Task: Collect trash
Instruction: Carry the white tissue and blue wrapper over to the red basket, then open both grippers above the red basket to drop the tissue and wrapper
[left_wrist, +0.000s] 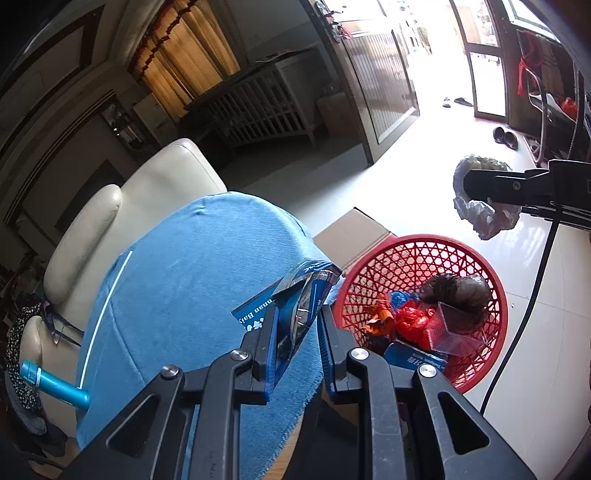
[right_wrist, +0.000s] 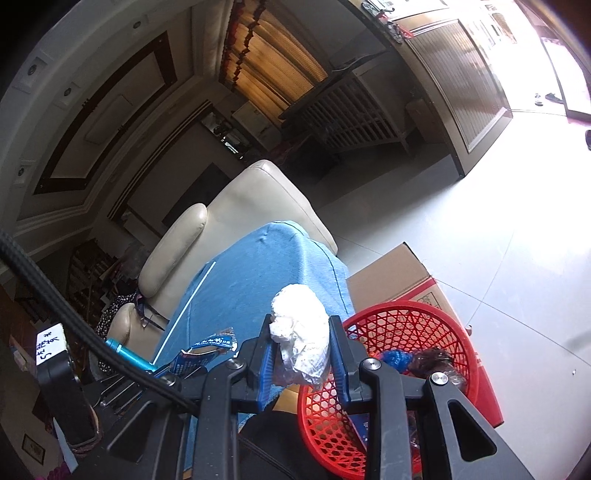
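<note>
My left gripper (left_wrist: 297, 314) is shut on a blue foil wrapper (left_wrist: 299, 299), held over the right edge of the blue-cloth table (left_wrist: 192, 295), just left of the red mesh basket (left_wrist: 417, 254). The basket holds several pieces of trash: red and blue plastic, a clear cup, a dark lump. My right gripper (right_wrist: 301, 330) is shut on a crumpled white tissue wad (right_wrist: 301, 332), at the table edge beside the basket (right_wrist: 424, 321). In the left wrist view the right gripper (left_wrist: 491, 192) shows above the basket with its wad (left_wrist: 480, 218). The blue wrapper also shows in the right wrist view (right_wrist: 207, 349).
A cardboard box (right_wrist: 399, 273) stands behind the basket on the pale tiled floor. A cream leather armchair (left_wrist: 147, 184) stands behind the table. A thin white straw (left_wrist: 107, 302) lies on the cloth. A blue tube (left_wrist: 51, 384) sticks out at the table's left edge.
</note>
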